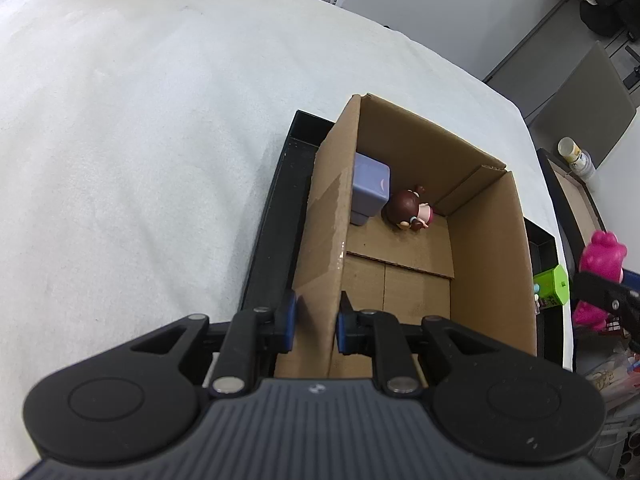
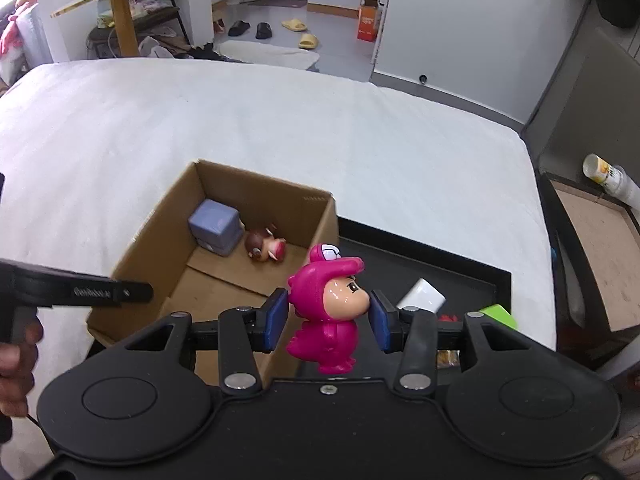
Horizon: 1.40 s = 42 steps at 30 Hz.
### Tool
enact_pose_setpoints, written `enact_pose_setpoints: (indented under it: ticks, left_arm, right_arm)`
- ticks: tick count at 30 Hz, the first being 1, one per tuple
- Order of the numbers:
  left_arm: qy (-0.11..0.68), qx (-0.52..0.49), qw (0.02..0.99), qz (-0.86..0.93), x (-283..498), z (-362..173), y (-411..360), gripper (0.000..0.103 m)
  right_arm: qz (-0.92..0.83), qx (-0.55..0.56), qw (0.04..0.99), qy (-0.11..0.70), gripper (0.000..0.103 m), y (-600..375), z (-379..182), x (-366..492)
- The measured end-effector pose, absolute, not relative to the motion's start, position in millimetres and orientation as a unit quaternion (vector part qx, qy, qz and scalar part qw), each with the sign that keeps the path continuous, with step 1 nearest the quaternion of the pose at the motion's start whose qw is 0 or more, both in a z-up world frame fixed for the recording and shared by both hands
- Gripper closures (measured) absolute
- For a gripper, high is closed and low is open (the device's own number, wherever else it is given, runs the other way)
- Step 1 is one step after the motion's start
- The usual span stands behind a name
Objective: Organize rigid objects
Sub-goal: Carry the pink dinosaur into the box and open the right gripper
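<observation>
A: Right wrist view — count? One cardboard box (image 2: 224, 264), open-topped, standing in one black tray (image 2: 472, 276) on a white bed (image 2: 280, 128).
B: Box holds two things: a lilac cube (image 2: 216, 226) in the far corner, a brown-haired figurine (image 2: 265, 245) lying just beside it.
A: Right tool (image 2: 330, 320) clamps one pink figurine (image 2: 329, 312), upright, off the tray.
B: Tray also shows a white block (image 2: 421, 294) and green block (image 2: 498, 314) — one each.
A: Left tool (image 1: 316, 326) pinches the box's wall.

A pink hooded figurine (image 2: 332, 312) is held upright above the tray. In the cardboard box's (image 1: 488, 248) far corner a lilac cube (image 1: 370, 188) and a brown-haired doll (image 1: 410, 214) are lying.
</observation>
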<state>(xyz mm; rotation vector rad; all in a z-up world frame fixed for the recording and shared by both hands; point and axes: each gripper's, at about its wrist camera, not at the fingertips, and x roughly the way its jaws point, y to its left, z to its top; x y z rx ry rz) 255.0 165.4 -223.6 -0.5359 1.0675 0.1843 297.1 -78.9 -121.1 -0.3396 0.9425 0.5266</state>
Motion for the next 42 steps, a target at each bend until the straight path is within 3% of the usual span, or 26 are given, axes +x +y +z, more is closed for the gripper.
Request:
enact_pose_setpoints:
  ticks: [29, 42]
  left_arm:
    - [0.5, -0.256, 0.825, 0.065, 253, -228, 170, 0.084]
    - [0.497, -0.261, 0.825, 0.067, 251, -228, 172, 0.083]
  right_arm:
    - [0.263, -0.197, 0.85, 0.412, 0.056, -13, -152, 317]
    - [0.259, -0.153, 0.844, 0.443, 0.052, -39, -145, 311]
